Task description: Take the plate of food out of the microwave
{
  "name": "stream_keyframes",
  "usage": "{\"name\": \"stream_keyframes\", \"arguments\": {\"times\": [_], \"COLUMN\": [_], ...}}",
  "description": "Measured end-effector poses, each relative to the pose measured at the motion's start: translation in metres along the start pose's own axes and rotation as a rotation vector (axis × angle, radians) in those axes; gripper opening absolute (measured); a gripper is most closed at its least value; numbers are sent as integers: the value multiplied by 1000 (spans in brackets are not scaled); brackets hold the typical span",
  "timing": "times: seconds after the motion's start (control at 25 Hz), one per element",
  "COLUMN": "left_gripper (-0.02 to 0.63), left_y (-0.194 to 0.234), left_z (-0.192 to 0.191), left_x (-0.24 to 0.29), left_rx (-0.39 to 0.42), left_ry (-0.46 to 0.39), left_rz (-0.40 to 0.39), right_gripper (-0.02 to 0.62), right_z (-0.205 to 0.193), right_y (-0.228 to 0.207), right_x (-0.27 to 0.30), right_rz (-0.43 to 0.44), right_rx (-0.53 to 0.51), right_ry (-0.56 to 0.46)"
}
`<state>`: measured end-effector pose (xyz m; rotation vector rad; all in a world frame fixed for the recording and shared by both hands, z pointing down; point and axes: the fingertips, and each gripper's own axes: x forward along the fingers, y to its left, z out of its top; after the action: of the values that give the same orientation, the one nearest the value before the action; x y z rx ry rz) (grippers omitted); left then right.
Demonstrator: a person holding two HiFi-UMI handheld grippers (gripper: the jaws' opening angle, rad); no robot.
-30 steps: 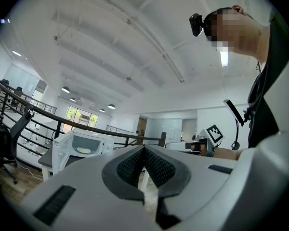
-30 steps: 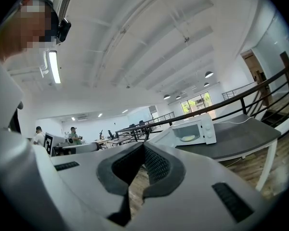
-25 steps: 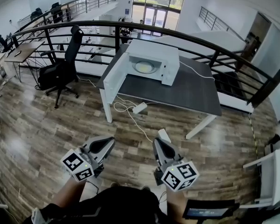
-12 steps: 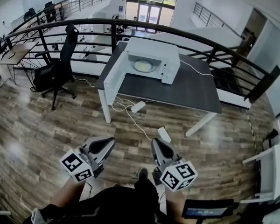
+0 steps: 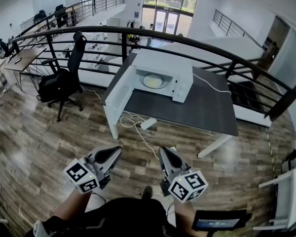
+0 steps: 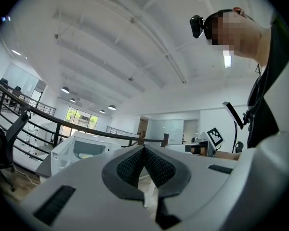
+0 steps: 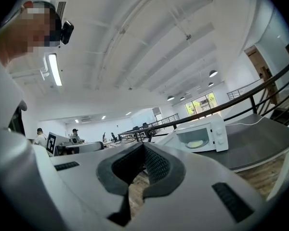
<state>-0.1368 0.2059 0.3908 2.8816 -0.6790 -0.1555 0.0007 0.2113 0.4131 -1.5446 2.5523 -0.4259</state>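
A white microwave [image 5: 160,75] stands on a dark grey table [image 5: 197,105], its door [image 5: 119,85] swung open to the left. Inside lies a plate of yellowish food [image 5: 153,80]. The microwave [image 6: 79,150] shows small in the left gripper view, and the microwave [image 7: 200,136] with its plate [image 7: 196,144] in the right gripper view. My left gripper [image 5: 117,151] and right gripper [image 5: 164,152] hang low in front of me, well short of the table. Both are shut with their tips together and nothing between them.
A black curved railing [image 5: 212,46] runs behind the table. A white power strip [image 5: 148,124] and cables lie on the wooden floor [image 5: 34,147] under the table's left end. A black office chair [image 5: 64,78] stands at the left. A white unit [image 5: 286,191] sits at the far right.
The view has drifted slightly, the table and microwave sitting a little lower and nearer in the frame. Both grippers keep the same place and stay shut.
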Motion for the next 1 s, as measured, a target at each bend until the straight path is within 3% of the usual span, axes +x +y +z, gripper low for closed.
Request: {"name": "stream_keyframes", "arguments": {"times": [0.64,1.0], "left_gripper": [5,5], "left_y": [33,43], "left_z": [10,7], "left_x": [114,141], "left_rx": [32,33], "left_ry": [-7,-13], "left_rz": [76,132], "right_gripper": [0,0], "right_z": [43,49], "right_y": [-108,-144], "right_x": [35,49], "right_rz": [73,110], "right_rx": [22,45], "right_ry": [-8,10]}}
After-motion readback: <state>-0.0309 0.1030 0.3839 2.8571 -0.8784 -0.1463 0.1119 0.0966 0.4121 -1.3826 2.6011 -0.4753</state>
